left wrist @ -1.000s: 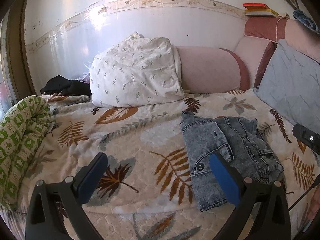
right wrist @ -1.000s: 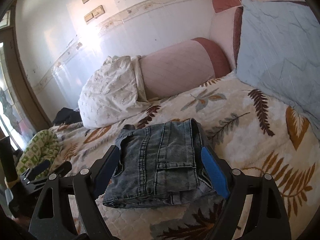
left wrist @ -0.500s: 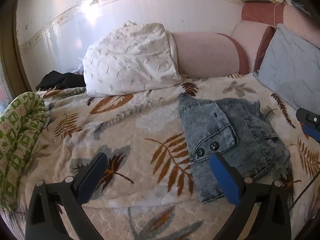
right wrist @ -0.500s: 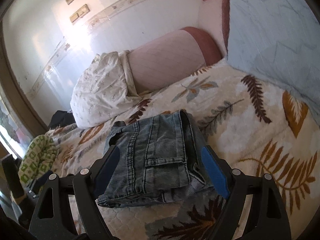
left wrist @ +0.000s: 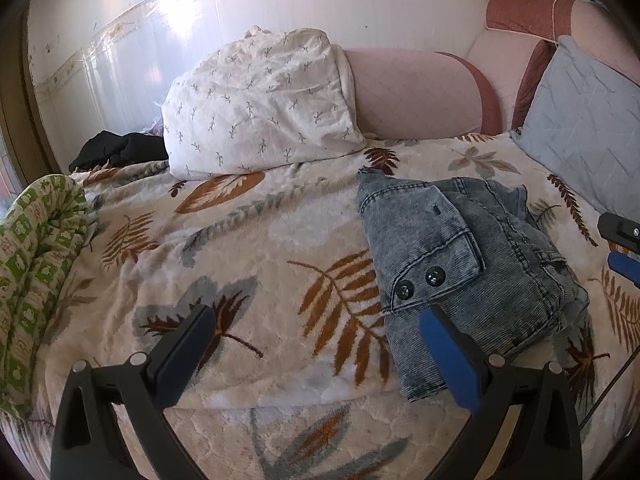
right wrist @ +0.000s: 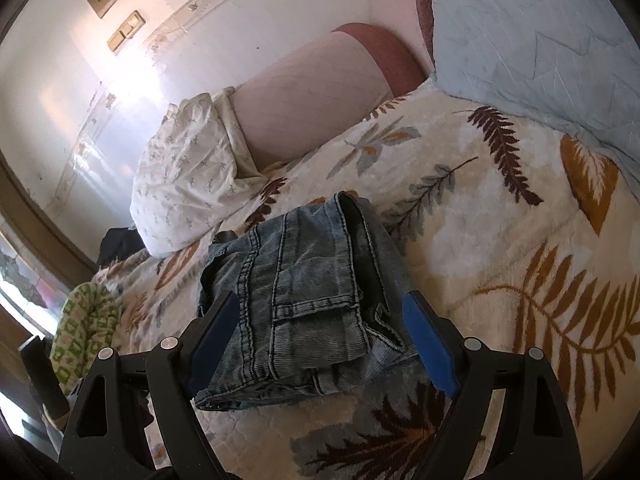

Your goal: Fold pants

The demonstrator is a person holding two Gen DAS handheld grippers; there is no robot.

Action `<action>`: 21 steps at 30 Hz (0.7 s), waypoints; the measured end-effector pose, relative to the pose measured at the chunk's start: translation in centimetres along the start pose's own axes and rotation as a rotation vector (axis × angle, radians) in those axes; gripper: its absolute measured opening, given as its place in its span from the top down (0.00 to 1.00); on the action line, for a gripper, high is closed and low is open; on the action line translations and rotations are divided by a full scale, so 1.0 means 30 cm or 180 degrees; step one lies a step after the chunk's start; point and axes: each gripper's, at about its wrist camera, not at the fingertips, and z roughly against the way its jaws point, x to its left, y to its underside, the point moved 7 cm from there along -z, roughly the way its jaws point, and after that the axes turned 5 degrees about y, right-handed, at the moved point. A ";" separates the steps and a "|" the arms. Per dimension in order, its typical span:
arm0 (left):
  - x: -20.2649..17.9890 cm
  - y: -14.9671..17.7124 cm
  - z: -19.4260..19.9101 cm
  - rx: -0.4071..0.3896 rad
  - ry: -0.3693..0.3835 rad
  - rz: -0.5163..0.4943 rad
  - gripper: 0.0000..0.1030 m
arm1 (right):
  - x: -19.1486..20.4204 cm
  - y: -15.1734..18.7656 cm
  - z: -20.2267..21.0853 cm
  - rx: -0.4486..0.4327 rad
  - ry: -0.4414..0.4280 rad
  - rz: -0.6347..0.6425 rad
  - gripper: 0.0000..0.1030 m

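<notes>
The faded blue denim pants [left wrist: 472,268] are seen already folded into a compact bundle on the leaf-patterned bed blanket [left wrist: 248,264]. Both the left claw [left wrist: 316,344] and right claw [right wrist: 320,340] are held spread, gripping nothing; little beyond tidying appears left.

White pillow [left wrist: 260,104] against pink bolster [left wrist: 416,96] — green quilt [left wrist: 36,256] apart.

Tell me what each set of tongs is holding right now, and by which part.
Nothing is held. The left tongs stand open over the leaf-print blanket; the right tongs stand open around the folded denim pants, with the pads apparently not pressing them.
</notes>
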 end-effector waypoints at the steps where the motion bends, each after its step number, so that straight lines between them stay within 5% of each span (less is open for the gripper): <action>1: -0.001 0.001 -0.002 0.0010 0.0002 -0.0004 0.00 | 0.000 0.001 -0.001 0.0005 0.0003 0.0000 0.19; 21: -0.009 0.011 -0.013 0.0057 0.0014 -0.0030 0.00 | 0.000 0.007 -0.009 0.0052 0.0009 -0.0001 0.19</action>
